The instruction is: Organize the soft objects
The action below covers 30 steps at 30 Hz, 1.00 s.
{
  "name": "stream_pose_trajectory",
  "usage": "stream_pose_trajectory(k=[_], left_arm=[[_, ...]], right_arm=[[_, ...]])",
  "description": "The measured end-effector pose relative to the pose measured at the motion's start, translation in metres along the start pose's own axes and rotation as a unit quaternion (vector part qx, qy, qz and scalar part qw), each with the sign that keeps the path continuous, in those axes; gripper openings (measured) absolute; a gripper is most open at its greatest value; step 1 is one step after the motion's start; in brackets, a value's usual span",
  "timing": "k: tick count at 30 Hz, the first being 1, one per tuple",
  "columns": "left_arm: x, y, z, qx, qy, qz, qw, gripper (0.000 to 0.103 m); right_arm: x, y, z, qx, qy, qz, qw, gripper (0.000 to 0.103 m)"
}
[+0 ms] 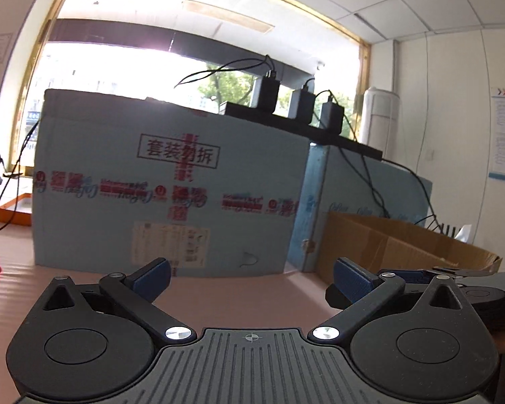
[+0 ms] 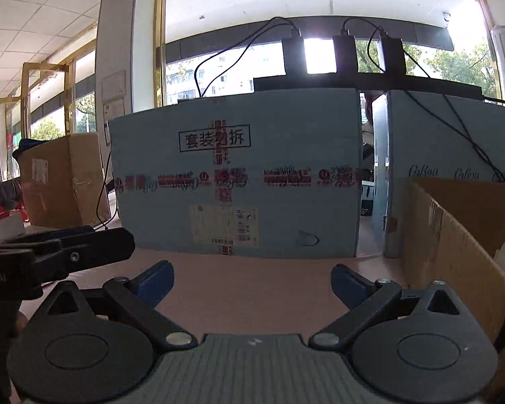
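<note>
Left gripper (image 1: 250, 277): matt black plastic arms, blue textured pads, shiny metal pivot pins, ribbed grey plastic base; right gripper (image 2: 252, 281) same finish. Tabletop (image 1: 239, 299): smooth pink, slight sheen. Blue box (image 1: 165, 181): matt cardboard w/ glossy printed tape + paper label; brown carton (image 2: 454, 235): raw corrugated cardboard, matt, rough edges.

Quick count: two claws, left claw (image 1: 250, 281) and right claw (image 2: 252, 284), both wide open with nothing between them. Two big blue boxes (image 2: 235, 175) side by side on the pink bench (image 2: 252, 276). One open brown box (image 2: 461, 235). Three black adapters (image 2: 291, 54) on top, plus another brown carton (image 2: 57, 181) off left.
</note>
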<state>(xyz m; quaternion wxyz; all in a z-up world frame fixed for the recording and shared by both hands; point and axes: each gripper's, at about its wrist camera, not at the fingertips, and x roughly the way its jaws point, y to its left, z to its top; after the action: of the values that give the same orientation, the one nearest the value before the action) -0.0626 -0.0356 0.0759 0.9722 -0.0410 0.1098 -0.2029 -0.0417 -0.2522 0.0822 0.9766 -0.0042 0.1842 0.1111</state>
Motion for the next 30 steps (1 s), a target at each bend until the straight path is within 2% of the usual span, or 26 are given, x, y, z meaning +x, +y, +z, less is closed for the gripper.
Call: stream_pose_trajectory(k=[4, 7, 10, 15, 20, 30], left_arm=[[0.0, 0.023, -0.021, 0.018, 0.057, 0.066, 0.996, 0.103], [0.009, 0.04, -0.031, 0.001, 0.116, 0.107, 0.9874, 0.103], [0.014, 0.056, -0.038, -0.023, 0.13, 0.13, 0.9827, 0.103], [0.019, 0.065, -0.044, -0.039, 0.16, 0.129, 0.9779, 0.103], [0.029, 0.07, -0.051, -0.05, 0.196, 0.141, 0.9691, 0.103], [0.032, 0.065, -0.053, -0.034, 0.208, 0.151, 0.9657, 0.103]], right_arm=[[0.023, 0.007, -0.022, 0.01, 0.056, -0.03, 0.998, 0.101], [0.038, 0.009, -0.032, 0.012, 0.1, -0.057, 0.993, 0.101], [0.055, 0.009, -0.042, 0.004, 0.137, -0.08, 0.987, 0.101], [0.065, 0.012, -0.048, 0.003, 0.168, -0.094, 0.981, 0.102], [0.064, 0.012, -0.048, 0.007, 0.168, -0.093, 0.981, 0.103], [0.066, 0.009, -0.048, 0.014, 0.172, -0.089, 0.981, 0.103]])
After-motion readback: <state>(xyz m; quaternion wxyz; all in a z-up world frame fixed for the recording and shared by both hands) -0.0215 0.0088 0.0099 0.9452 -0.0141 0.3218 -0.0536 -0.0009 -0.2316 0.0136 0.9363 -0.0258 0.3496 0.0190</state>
